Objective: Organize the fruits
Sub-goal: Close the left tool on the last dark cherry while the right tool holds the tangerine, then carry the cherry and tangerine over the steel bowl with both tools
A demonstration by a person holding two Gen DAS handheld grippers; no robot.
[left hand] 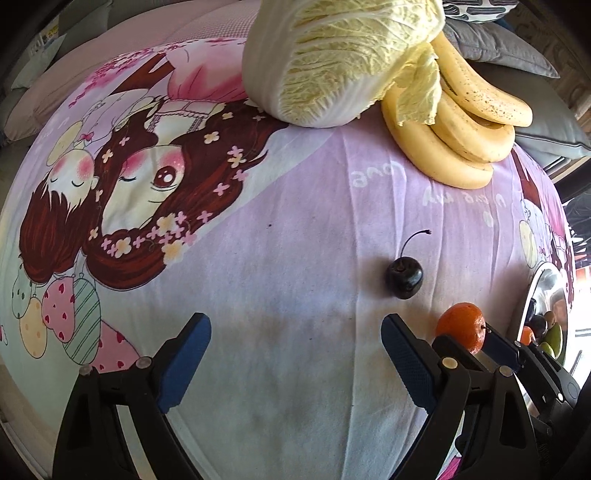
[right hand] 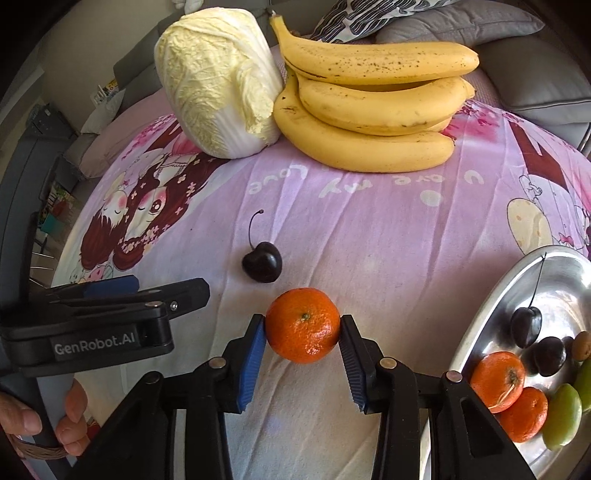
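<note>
My right gripper is shut on a tangerine, its blue pads pressing both sides just above the pink cartoon cloth. In the left wrist view the same tangerine shows at the lower right. A dark cherry with a long stem lies on the cloth just behind it. My left gripper stands open over bare cloth, left of the cherry, with nothing between its fingers. A metal plate at the right holds tangerines, cherries and green fruits.
A bunch of bananas and a napa cabbage lie at the far side of the cloth. Grey cushions sit behind them. A person's hand holds the left gripper at the lower left.
</note>
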